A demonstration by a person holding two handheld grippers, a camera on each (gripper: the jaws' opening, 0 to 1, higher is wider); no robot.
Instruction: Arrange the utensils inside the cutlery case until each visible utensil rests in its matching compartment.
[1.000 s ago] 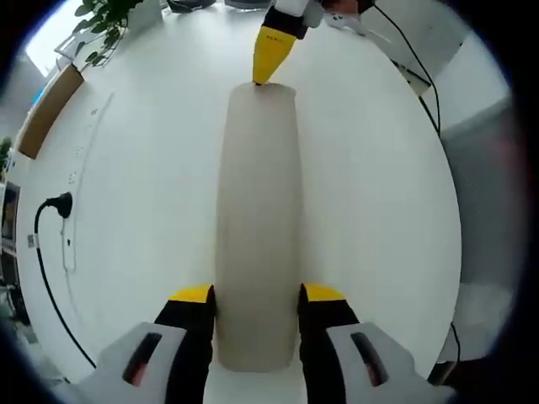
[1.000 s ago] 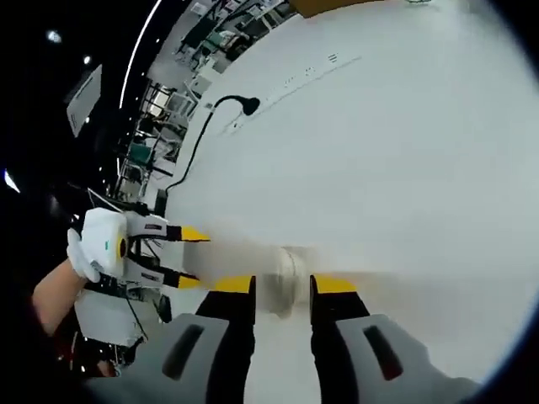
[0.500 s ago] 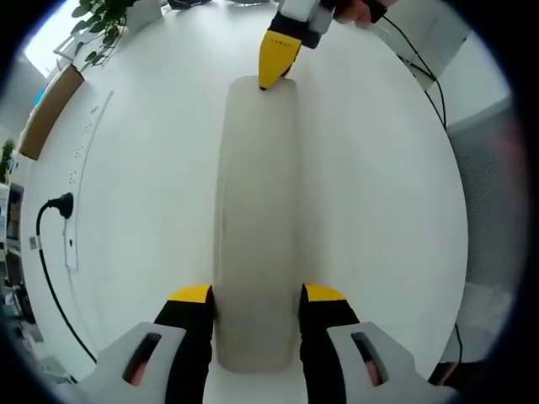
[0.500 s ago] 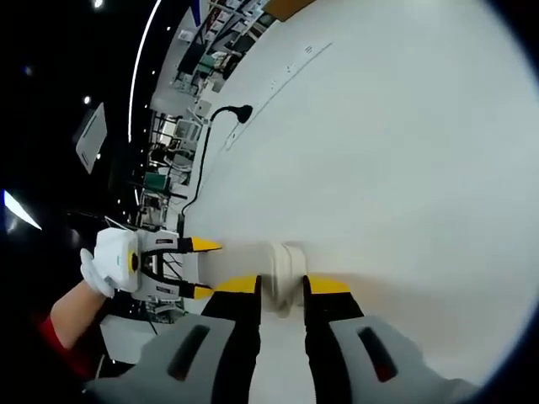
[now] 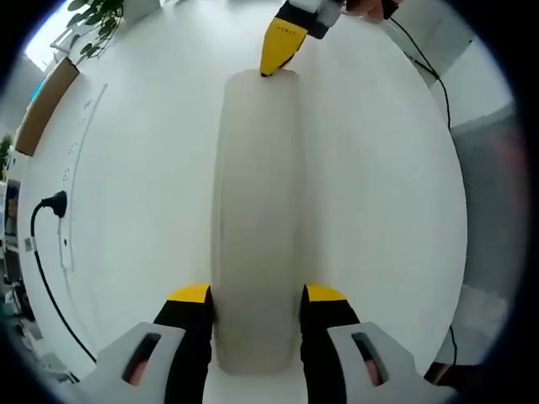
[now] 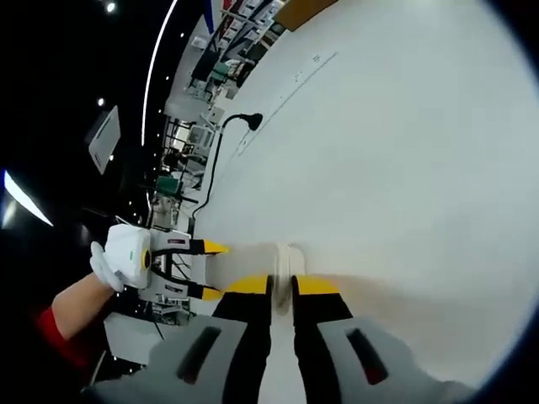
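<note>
A long, pale, translucent cutlery case (image 5: 257, 210) lies lengthwise on the white table (image 5: 143, 168). My left gripper (image 5: 257, 296) has its yellow-tipped jaws pressed against both long sides of the case's near end. At the far end, my right gripper (image 5: 278, 52) bites the case's rim. In the right gripper view, my right gripper (image 6: 282, 286) is pinched narrowly on the case's (image 6: 251, 261) end edge. The left gripper (image 6: 212, 270), held by a white-gloved hand (image 6: 105, 265), clasps the other end.
A black plug and cable (image 5: 49, 204) and a white power strip (image 5: 74, 181) lie on the table's left side. A cardboard box (image 5: 44, 108) and a plant (image 5: 94, 15) sit at the far left corner. Another cable (image 5: 421, 71) runs along the right.
My right gripper's jaws have drawn together onto the case's end edge. The left gripper keeps the same hold, and the case has barely shifted.
</note>
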